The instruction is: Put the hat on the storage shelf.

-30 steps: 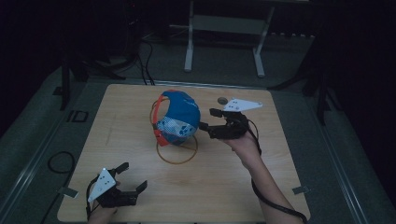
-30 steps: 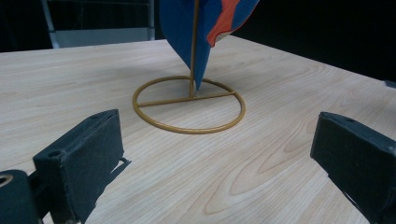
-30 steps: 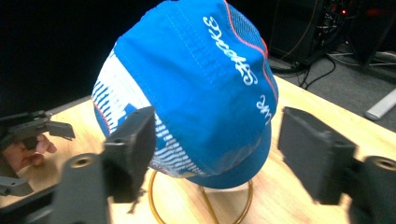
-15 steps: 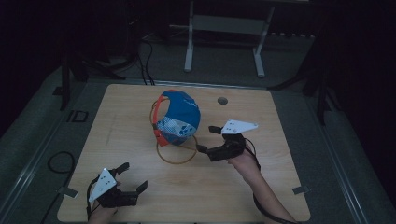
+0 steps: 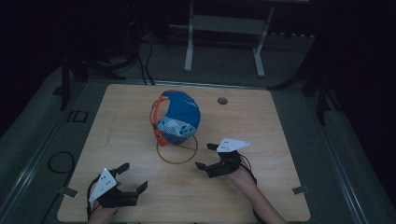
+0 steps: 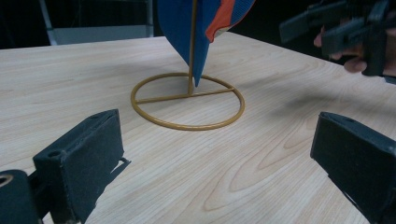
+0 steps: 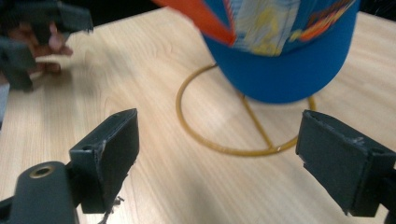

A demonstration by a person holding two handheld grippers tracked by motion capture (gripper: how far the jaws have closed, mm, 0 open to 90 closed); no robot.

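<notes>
High view | right tool (image 5: 208, 157) low beside cap stand (image 5: 177, 150), wide open, empty | left tool (image 5: 132, 178) open, empty

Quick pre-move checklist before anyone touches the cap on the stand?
1. right gripper jaws open, nothing between them: ok.
2. left gripper jaws open, nothing between them: ok.
3. cap seated on the gold wire stand: ok.
4. Stand's ring base flat on the table: ok.
5. Both grippers apart from cap and stand: ok.
6. Cap's hold on the stand firm: cannot tell.
</notes>
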